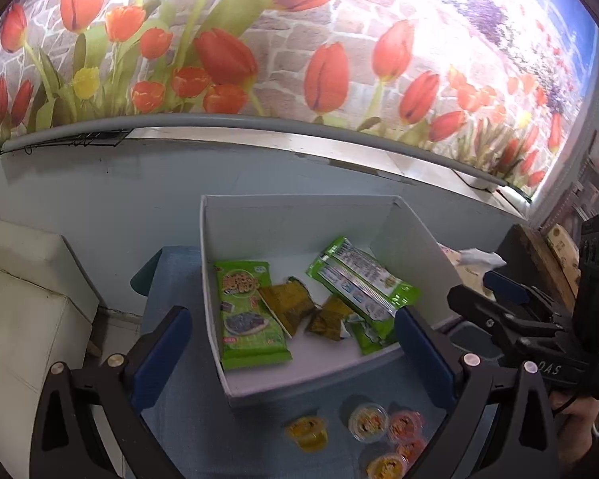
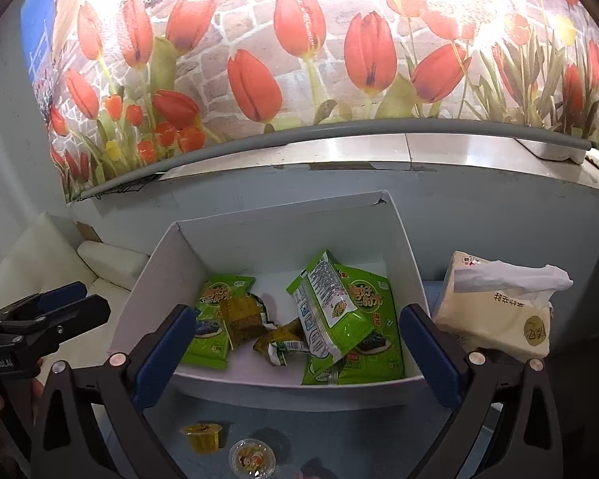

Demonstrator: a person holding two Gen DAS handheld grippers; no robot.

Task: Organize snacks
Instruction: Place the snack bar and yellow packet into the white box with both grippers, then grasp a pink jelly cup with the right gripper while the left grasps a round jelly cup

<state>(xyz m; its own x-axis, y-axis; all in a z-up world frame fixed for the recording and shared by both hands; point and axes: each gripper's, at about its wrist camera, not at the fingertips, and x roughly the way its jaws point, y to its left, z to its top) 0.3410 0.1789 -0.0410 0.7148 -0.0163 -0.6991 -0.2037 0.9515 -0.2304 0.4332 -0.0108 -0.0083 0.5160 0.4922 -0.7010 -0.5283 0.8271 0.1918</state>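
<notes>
A white cardboard box (image 1: 283, 223) (image 2: 267, 235) stands on a blue cloth and holds green seaweed snack packets (image 1: 249, 315) (image 2: 359, 319) and small brown-gold wrapped snacks (image 1: 287, 303) (image 2: 241, 317). Several small jelly cups (image 1: 369, 423) (image 2: 201, 437), yellow and red, lie on the cloth in front of the box. My left gripper (image 1: 295, 355) is open above the box's near wall, nothing between its blue pads. My right gripper (image 2: 297, 351) is open too, over the box's front edge, empty. Each gripper shows at the side of the other's view.
A tissue pack (image 2: 499, 311) with a sheet pulled up sits right of the box. A white cushioned seat (image 1: 28, 299) is at the left. Behind runs a pale wall with a grey ledge (image 1: 259, 127) under a tulip mural.
</notes>
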